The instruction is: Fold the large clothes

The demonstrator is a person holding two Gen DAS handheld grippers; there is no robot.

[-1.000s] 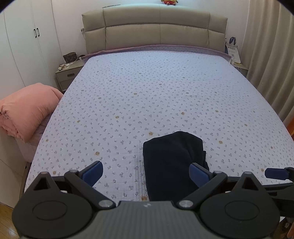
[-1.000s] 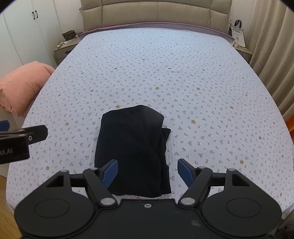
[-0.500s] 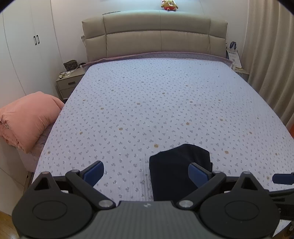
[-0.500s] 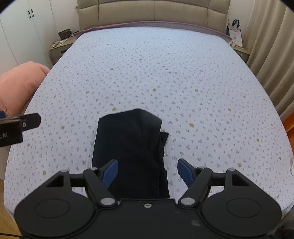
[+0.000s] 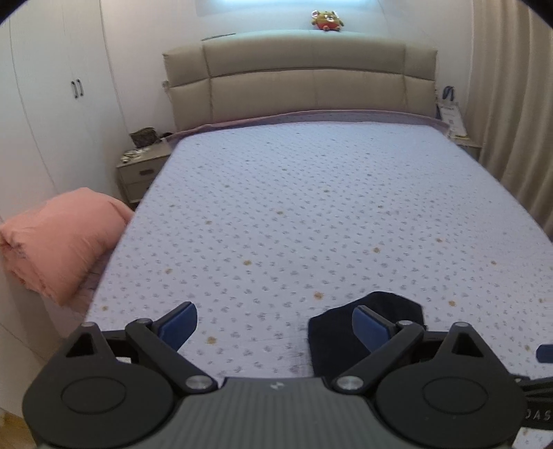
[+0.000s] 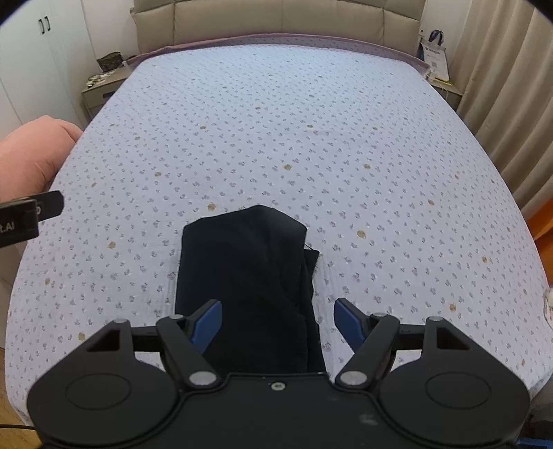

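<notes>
A dark navy garment (image 6: 249, 276), folded into a narrow rectangle, lies on the flowered bedspread (image 6: 276, 138) near the foot of the bed. It also shows in the left wrist view (image 5: 345, 331), low and right. My right gripper (image 6: 276, 321) is open and empty, raised above the garment's near end. My left gripper (image 5: 273, 324) is open and empty, raised above the bedspread (image 5: 311, 207) to the left of the garment. The left gripper's side shows at the left edge of the right wrist view (image 6: 24, 217).
A pink folded duvet (image 5: 58, 245) sits off the bed's left side. A nightstand (image 5: 141, 169) and white wardrobe (image 5: 45, 103) stand at the left. Curtains (image 6: 511, 86) hang at the right. A padded headboard (image 5: 304, 89) with a plush toy (image 5: 326, 20) is at the far end.
Both grippers have drawn back and risen from the garment. The left wrist view has tilted up, so the garment sits lower and smaller in it. Both stay open.
</notes>
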